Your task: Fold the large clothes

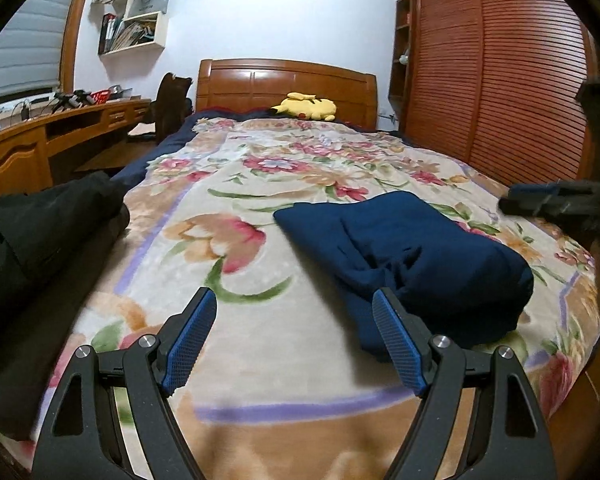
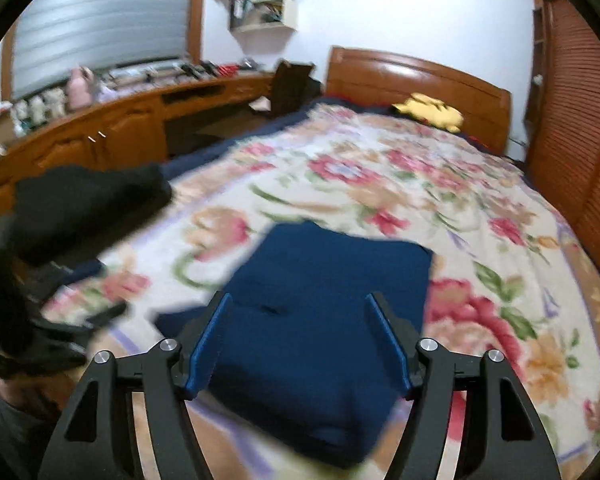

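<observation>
Left wrist view, left gripper (image 1: 294, 320): jaws spread, empty, beside the garment.
Right gripper (image 2: 298, 336): jaws spread above the bundle, nothing pinched, likely released.
Navy garment (image 1: 412, 256): folded compact on floral blanket (image 1: 260, 160).
Black clothing (image 1: 40, 224): piled aside, likely awaiting folding.
Yellow plush toy (image 1: 306, 106): by headboard.

On the bed there is one flowered blanket (image 1: 260, 208). One folded blue garment (image 1: 412, 256) lies near its front edge, and one black garment (image 1: 48, 220) lies at the left edge. One yellow plush toy (image 1: 306, 107) is by the headboard. Two grippers are visible: left gripper (image 1: 294, 338), right gripper (image 2: 298, 344).
</observation>
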### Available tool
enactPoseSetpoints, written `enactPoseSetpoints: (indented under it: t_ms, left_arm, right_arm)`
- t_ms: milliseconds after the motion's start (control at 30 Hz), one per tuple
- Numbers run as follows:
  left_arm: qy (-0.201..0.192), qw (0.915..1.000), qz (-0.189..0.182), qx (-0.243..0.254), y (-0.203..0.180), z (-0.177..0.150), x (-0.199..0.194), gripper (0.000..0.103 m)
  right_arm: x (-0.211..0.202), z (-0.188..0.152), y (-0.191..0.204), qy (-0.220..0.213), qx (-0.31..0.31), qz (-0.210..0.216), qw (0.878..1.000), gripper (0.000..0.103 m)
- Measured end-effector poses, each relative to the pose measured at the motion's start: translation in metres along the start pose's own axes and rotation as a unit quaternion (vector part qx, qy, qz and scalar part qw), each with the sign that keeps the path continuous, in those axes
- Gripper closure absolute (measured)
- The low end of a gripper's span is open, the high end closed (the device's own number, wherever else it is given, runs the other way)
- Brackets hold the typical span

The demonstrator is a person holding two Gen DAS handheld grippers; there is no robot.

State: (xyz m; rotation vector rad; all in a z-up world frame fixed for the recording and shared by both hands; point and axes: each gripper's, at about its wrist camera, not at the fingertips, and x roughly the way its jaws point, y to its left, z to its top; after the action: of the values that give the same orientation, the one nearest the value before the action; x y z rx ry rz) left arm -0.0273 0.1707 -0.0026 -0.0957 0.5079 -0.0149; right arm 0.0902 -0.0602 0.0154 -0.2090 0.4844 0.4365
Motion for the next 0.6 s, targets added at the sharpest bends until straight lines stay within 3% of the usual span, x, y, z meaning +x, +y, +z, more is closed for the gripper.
enactPoseSetpoints:
  t_ms: [100, 300, 433, 600]
  left_arm:
    - [-0.001, 1.0000, -0.003, 0.003, -0.007, 0.000, -0.005, 0.022]
    - [-0.016, 0.9997, -0.015, 0.008, -0.023, 0.004, -0.018, 0.022]
    - [-0.008, 0.9997, -0.012, 0.018, -0.034, 0.003, -0.016, 0.022]
    - [0.002, 0.9998, -0.009, 0.019, -0.038, 0.004, -0.016, 0.022]
  right_arm:
    - [0.022, -0.014, -0.006, 0.032, -0.007, -0.022, 0.999, 0.048]
    - [0.065, -0.044, -0.009, 0.072, 0.003, 0.017, 0.997, 0.048]
    - [0.072, -0.049, -0.005, 0.059, -0.009, 0.001, 0.998, 0.048]
    - [0.040, -0.051, -0.003, 0.029, -0.011, -0.001, 1.000, 0.048]
